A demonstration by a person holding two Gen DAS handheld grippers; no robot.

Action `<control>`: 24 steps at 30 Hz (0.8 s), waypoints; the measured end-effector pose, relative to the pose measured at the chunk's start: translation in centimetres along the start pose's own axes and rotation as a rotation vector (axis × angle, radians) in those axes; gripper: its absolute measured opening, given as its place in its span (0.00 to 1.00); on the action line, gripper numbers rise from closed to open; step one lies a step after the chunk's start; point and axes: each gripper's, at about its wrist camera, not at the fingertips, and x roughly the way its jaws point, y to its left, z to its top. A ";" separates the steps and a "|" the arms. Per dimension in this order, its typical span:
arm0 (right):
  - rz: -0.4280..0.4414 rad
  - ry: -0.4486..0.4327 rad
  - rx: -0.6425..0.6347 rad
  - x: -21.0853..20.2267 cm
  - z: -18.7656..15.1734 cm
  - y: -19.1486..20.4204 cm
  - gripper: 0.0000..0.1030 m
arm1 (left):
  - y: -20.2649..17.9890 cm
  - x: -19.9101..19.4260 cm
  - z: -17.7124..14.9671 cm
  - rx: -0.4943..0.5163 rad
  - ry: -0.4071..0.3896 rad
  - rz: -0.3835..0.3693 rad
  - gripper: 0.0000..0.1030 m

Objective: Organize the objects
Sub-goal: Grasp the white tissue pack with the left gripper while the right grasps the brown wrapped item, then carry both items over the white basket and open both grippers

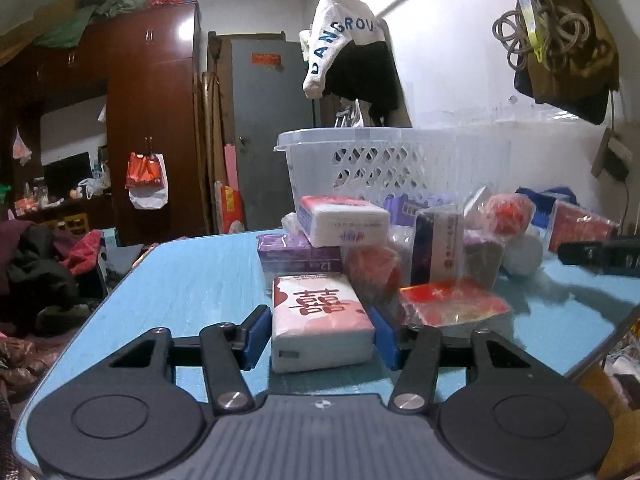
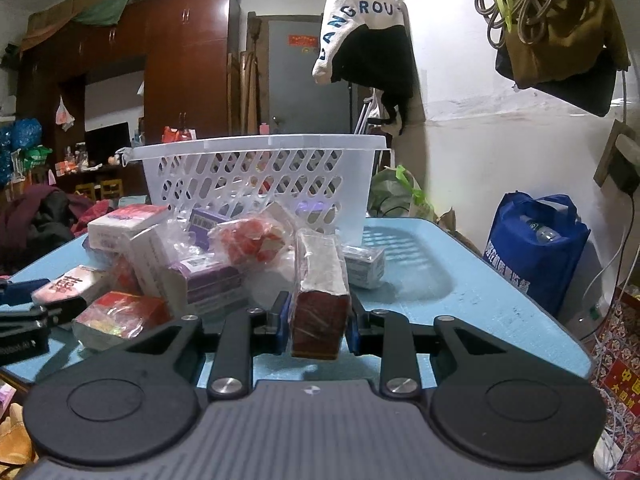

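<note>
Right at my fingertips, the left gripper (image 1: 322,334) pinches a white-and-red tissue pack (image 1: 320,320) by its long sides on the blue bench (image 1: 180,280); the right gripper (image 2: 316,320) clamps a wrapped dark-red pack (image 2: 319,300). Both look light, soft and slippery in film, so I'd squeeze mid-body. Beyond the pile, the white basket (image 2: 256,176) looks almost empty

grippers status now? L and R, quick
Left gripper: shut on the white tissue pack.
Right gripper: shut on the dark red wrapped pack.
</note>
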 end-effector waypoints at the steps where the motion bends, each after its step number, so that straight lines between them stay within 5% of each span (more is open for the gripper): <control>1: -0.002 -0.002 0.001 -0.1 0.0 0.0 0.30 | 0.0 -0.1 0.0 -0.002 -0.007 0.008 0.68; 3: -0.004 -0.003 -0.003 -0.1 0.1 0.0 0.30 | 0.0 0.0 0.1 -0.001 -0.003 0.020 0.75; 5: -0.005 0.002 -0.006 -0.1 0.1 0.0 0.30 | 0.0 0.2 0.2 -0.007 0.010 0.006 0.55; 13: -0.020 -0.059 0.035 -1.2 2.5 -1.4 0.30 | 0.9 -2.6 2.2 -0.066 -0.116 -0.017 0.55; 19: 0.012 -0.152 0.027 -0.2 8.6 -0.6 0.30 | 1.3 -1.4 9.7 -0.082 -0.226 -0.089 0.55; 24: 0.071 -0.155 -0.005 4.8 14.4 -0.3 0.30 | -0.2 3.8 17.0 -0.042 -0.207 -0.107 0.55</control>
